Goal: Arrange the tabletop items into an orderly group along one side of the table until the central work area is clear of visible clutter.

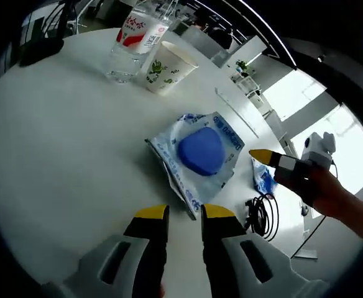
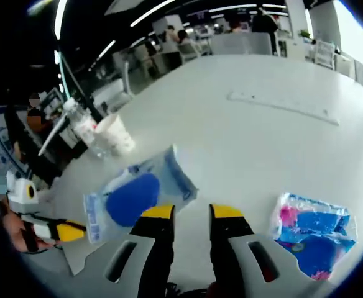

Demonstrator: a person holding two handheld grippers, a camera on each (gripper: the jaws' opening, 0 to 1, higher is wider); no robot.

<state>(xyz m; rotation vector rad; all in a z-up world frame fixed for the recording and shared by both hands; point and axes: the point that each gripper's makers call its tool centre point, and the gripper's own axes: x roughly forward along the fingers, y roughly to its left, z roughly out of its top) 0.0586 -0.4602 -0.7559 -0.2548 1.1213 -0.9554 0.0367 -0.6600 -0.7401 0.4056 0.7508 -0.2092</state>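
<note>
A pale blue wipes packet (image 1: 200,152) with a round blue lid lies flat on the white table (image 1: 57,155). My left gripper (image 1: 184,213) is open by a narrow gap, and the packet's near corner reaches in between its yellow tips. My right gripper (image 1: 275,162) comes in from the right, its yellow tip close to the packet's far corner. In the right gripper view the packet (image 2: 138,192) lies just ahead and left of my right gripper (image 2: 192,212), also open by a narrow gap. The left gripper (image 2: 60,231) sits at that packet's lower left corner.
A clear water bottle (image 1: 135,37) and a printed paper cup (image 1: 169,67) stand together at the far side. A small colourful packet (image 2: 312,233) lies right of the right jaws. A black cable (image 1: 262,214) coils near the edge. A long flat strip (image 2: 284,104) lies farther out.
</note>
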